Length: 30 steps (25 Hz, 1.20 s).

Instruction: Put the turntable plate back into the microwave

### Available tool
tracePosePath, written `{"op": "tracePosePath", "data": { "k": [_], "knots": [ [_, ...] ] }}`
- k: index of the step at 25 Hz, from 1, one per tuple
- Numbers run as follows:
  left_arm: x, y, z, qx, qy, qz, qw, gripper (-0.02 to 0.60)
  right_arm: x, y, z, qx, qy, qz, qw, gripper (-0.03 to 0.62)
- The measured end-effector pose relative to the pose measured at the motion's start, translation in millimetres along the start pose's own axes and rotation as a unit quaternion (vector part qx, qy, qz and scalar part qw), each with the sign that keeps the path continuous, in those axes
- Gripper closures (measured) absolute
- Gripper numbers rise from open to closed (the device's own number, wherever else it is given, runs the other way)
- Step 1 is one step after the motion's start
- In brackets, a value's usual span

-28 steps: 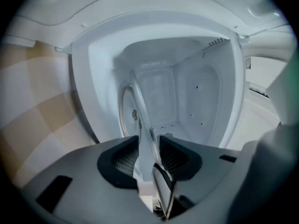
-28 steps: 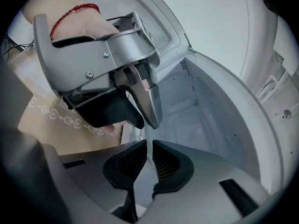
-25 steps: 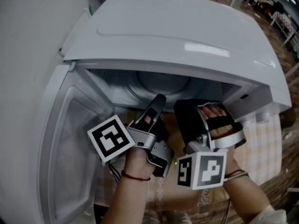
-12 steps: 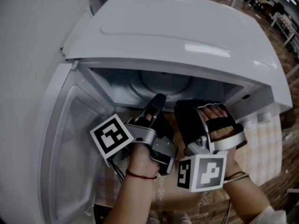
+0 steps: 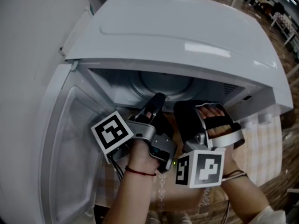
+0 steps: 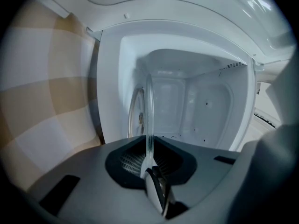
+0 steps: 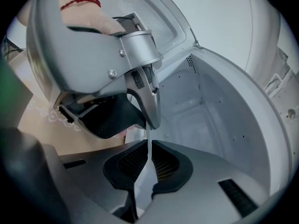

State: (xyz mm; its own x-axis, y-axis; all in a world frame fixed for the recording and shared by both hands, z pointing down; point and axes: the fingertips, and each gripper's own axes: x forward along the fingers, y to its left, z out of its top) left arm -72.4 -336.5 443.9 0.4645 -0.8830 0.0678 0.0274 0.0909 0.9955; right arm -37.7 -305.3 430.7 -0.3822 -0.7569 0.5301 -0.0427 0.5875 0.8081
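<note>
1. At the open mouth of the microwave (image 5: 187, 36), both tools point into the white box, and its door (image 5: 70, 139) hangs open to the left.
2. The left gripper (image 5: 158, 101) is clamped on the rim of the turntable plate (image 6: 149, 111). The clear glass runs from its jaws into the box.
3. The right gripper (image 5: 186, 111) sits just beside the left one. Its jaws have just been closing, and the thin glass edge is between them, so it looks like it is pinching the plate too.
4. The plate is partly inside the box and up off the floor of the box. In the left gripper view it shows edge on and looks tipped up, not flat.
5. I think the step in hand is sliding the plate in. It is not set down yet.
6. Next, the plate needs to be turned flat, pushed to the middle, and put down softly. Glass is slippery and can chip, so both tools should go slow and let go only when it rests.
</note>
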Motion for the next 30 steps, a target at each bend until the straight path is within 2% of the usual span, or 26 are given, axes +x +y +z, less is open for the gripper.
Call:
{"op": "tracePosePath", "data": {
  "k": [9,17,23,26,30],
  "knots": [
    [-3.6,4.6,-2.5,0.044,0.020,0.026,0.9985,0.540,4.6,3.2,-2.9,0.013,0.008,0.002,1.000,0.546],
    [-2.0,6.7,-8.2,0.043,0.070,0.050,0.9954,0.535,3.5,4.3,-4.4,0.019,0.014,0.000,1.000,0.546],
    [-0.1,8.3,-10.0,0.050,0.092,0.065,0.9924,0.537,-1.7,-5.7,12.8,0.039,-0.011,-0.013,0.999,0.563],
    [2.0,9.2,-13.8,0.051,0.097,0.062,0.9921,0.537,-3.5,-6.9,7.6,0.053,-0.006,0.013,0.998,0.560],
    [1.2,7.6,-13.6,0.051,0.095,0.063,0.9922,0.537,-5.8,5.4,-16.5,0.012,0.056,0.047,0.997,0.557]
  ]
}}
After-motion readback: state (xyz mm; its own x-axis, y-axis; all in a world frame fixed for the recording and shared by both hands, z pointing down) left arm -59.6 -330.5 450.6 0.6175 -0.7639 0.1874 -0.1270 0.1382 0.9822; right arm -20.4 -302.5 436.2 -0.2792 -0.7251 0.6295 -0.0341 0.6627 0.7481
